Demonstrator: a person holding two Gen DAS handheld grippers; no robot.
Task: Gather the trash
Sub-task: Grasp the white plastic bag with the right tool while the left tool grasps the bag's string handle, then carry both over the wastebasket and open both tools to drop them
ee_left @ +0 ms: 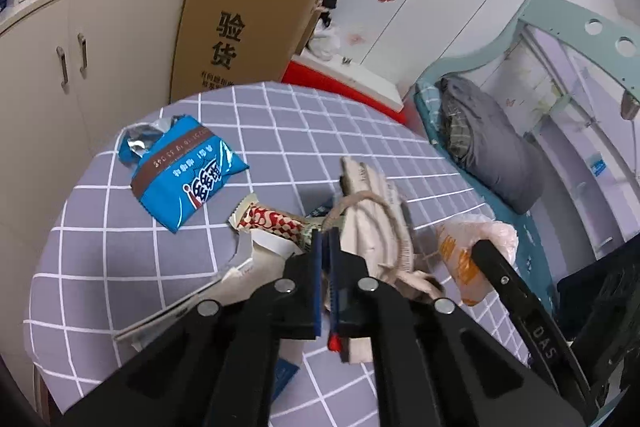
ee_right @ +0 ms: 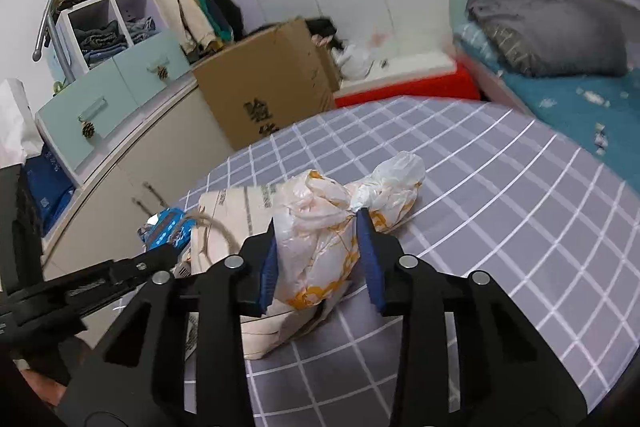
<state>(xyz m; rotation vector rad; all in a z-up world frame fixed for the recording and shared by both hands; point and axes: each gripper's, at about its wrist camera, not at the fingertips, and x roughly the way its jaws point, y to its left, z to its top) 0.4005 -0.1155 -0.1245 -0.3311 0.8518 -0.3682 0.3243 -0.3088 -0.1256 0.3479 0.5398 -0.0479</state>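
Observation:
On the grey checked table point(ee_left: 100, 255) lie a blue snack wrapper point(ee_left: 182, 171), a red-and-white patterned wrapper point(ee_left: 272, 221) and a beige paper bag with a rope handle point(ee_left: 372, 211). My left gripper point(ee_left: 329, 239) is shut on the paper bag's edge. A crumpled white-and-orange plastic bag point(ee_right: 332, 223) sits on the paper bag point(ee_right: 236, 211); it also shows in the left wrist view point(ee_left: 468, 247). My right gripper point(ee_right: 318, 227) straddles the plastic bag, with its jaws against the bag's sides. The blue wrapper point(ee_right: 168, 231) shows at the left.
A cardboard box point(ee_left: 248, 23) stands behind the table beside a cream cabinet point(ee_left: 80, 67). A red-and-white box point(ee_right: 408, 87) is behind it. A bed with a grey pillow point(ee_right: 552, 31) is on the right. White paper point(ee_left: 188, 303) lies under my left gripper.

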